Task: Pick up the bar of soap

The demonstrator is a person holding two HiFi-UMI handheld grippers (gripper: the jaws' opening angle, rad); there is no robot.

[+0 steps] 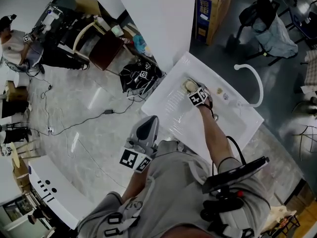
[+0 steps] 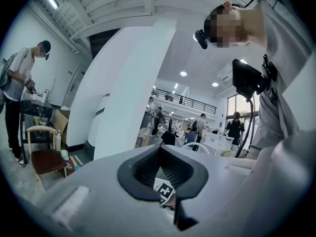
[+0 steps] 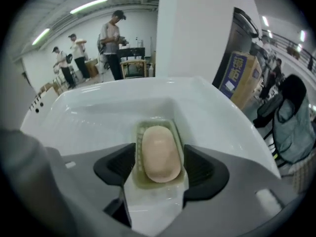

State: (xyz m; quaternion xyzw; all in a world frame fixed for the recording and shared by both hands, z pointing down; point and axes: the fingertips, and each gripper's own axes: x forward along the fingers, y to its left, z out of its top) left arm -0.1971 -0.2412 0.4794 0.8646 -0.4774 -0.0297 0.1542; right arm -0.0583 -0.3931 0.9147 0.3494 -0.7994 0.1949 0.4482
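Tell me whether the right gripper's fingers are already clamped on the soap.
No: the right gripper's fingers stand apart, clear of the bar of soap lying in its dish.

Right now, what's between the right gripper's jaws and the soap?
Only the rim of the soap dish, seen in the right gripper view. The right gripper has its jaws open either side of the bar of soap, not touching it.

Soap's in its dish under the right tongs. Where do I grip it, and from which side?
Grip the soap across its narrow middle, on its long sides, from above. It lies flat in the dish, lengthwise between the open right tongs, whose pads flank those sides.
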